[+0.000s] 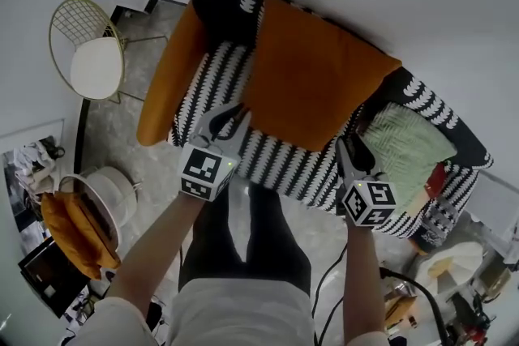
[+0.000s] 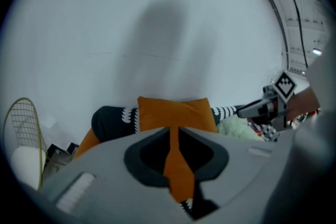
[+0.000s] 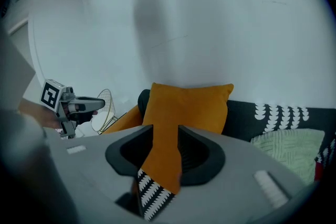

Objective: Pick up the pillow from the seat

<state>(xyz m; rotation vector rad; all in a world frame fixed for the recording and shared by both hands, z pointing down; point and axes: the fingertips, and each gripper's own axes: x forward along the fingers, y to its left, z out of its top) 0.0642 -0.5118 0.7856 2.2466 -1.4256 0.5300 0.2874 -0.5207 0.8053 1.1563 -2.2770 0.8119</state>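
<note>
Two claws of mine, both empty, low before the sofa (image 1: 276,162).
My left claw (image 1: 229,119) has its jaws only a crack apart, my right claw (image 1: 349,148) wider; neither grips anything. The orange pillow (image 1: 316,81) stands on the seat, leaning against the sofa's back, just beyond both tips.

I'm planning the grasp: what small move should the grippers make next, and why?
Probably reach forward, jaws wider, to the near edge of the large orange pillow: the left gripper and right gripper hang short of it over the seat, jaws narrowly apart, empty.
</note>
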